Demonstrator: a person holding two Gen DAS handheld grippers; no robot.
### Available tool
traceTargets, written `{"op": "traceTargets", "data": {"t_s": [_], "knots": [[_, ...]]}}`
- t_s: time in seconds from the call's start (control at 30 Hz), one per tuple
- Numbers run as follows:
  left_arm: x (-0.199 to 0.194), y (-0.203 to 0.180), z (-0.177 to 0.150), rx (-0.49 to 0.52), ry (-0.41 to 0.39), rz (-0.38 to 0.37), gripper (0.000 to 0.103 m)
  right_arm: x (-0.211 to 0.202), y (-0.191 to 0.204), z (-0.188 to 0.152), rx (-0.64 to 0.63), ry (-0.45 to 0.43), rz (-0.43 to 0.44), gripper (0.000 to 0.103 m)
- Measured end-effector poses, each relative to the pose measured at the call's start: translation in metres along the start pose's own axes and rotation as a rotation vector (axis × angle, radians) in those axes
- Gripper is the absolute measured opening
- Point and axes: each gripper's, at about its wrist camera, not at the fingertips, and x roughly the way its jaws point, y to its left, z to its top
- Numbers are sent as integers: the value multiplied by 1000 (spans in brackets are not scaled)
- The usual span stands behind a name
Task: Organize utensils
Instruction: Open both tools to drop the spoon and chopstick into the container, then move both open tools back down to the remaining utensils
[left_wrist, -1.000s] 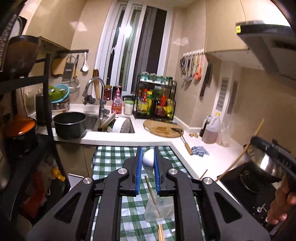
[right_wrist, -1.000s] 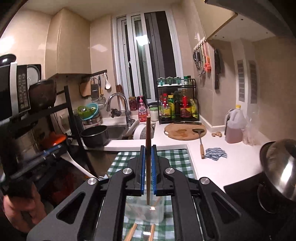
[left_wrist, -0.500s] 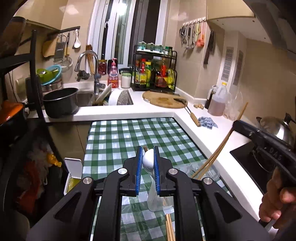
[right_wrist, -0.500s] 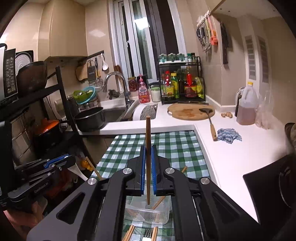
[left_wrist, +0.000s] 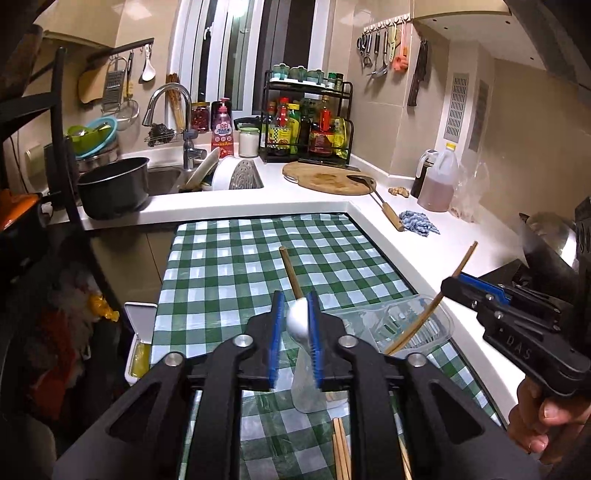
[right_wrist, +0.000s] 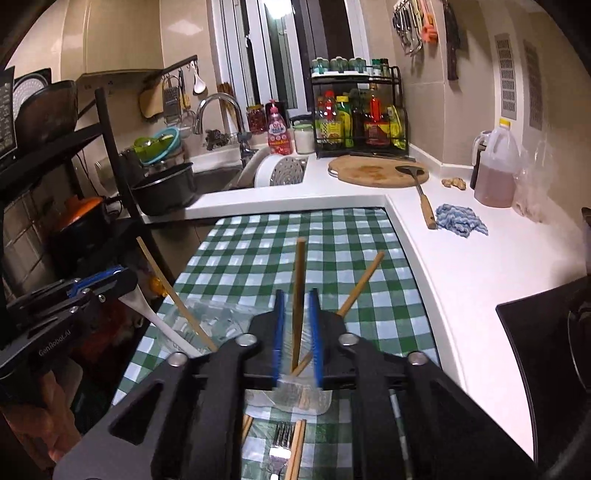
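My left gripper (left_wrist: 295, 304) is shut on a white spoon (left_wrist: 298, 320), held over a clear plastic cup (left_wrist: 308, 391) on the green checked tablecloth (left_wrist: 229, 266). A wooden chopstick (left_wrist: 290, 273) leans in that cup. My right gripper (right_wrist: 294, 302) has its jaws slightly apart around an upright wooden chopstick (right_wrist: 297, 295) whose lower end stands in a clear cup (right_wrist: 303, 400). A second chopstick (right_wrist: 360, 284) leans there too. Loose chopsticks (right_wrist: 295, 446) and a fork (right_wrist: 280, 443) lie on the cloth below.
A clear plastic tray (left_wrist: 406, 325) sits right of the left gripper. The white counter (right_wrist: 480, 266) borders the cloth at right, with a wooden spatula (right_wrist: 424, 199), blue rag (right_wrist: 460, 219) and oil jug (right_wrist: 496, 170). A black pot (left_wrist: 112, 188) stands by the sink; a black rack (right_wrist: 55, 166) is left.
Both grippers have dropped lower and tilted down toward the cloth. My right gripper's jaws have parted a little from the chopstick, which now rests in the cup. The spoon stays gripped.
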Motion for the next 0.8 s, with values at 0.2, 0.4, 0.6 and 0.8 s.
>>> {"op": "traceTargets", "data": {"t_s": [0.2, 0.4, 0.6, 0.8], "knots": [[-20, -2, 4, 6, -62, 1, 34, -10, -2, -2, -8, 19, -54, 37], [-45, -4, 7, 0, -127, 5, 34, -44, 2, 1, -44, -45, -76, 37], [-76, -5, -1, 9, -182, 24, 34, -93, 11, -7, -60, -145, -91, 37], [-105, 0, -32, 8, -197, 43, 34, -140, 14, -39, -46, -231, -78, 37]]}}
